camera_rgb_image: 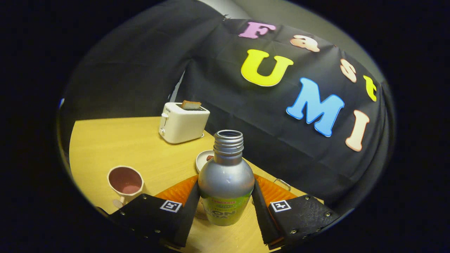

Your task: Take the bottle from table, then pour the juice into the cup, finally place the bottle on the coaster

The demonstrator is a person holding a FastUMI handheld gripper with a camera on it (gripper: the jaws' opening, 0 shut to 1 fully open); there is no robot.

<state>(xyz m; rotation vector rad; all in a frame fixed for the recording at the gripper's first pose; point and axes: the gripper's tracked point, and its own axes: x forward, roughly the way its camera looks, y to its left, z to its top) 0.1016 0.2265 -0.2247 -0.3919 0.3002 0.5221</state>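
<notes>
One bottle [226,182], uncapped, is clamped between the two fingers [188,207] of the one gripper [226,211]. Left of the bottle stands one cup [125,182]. Beyond the bottle sits one toaster [182,123] with one slice [191,104] in it. Just behind the bottle is one small dish [204,159], and under the bottle lies one orange coaster [179,191], all on one table [116,140]

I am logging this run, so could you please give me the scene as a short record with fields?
gripper: gripper shut on the bottle, one finger on each side of its body
bottle: silver bottle, upright, cap off
cup: cup, beside the fingers on the table, upright, pinkish inside
behind bottle: small white dish
far side: white toaster, a slice in its slot
coaster: cannot tell
</notes>
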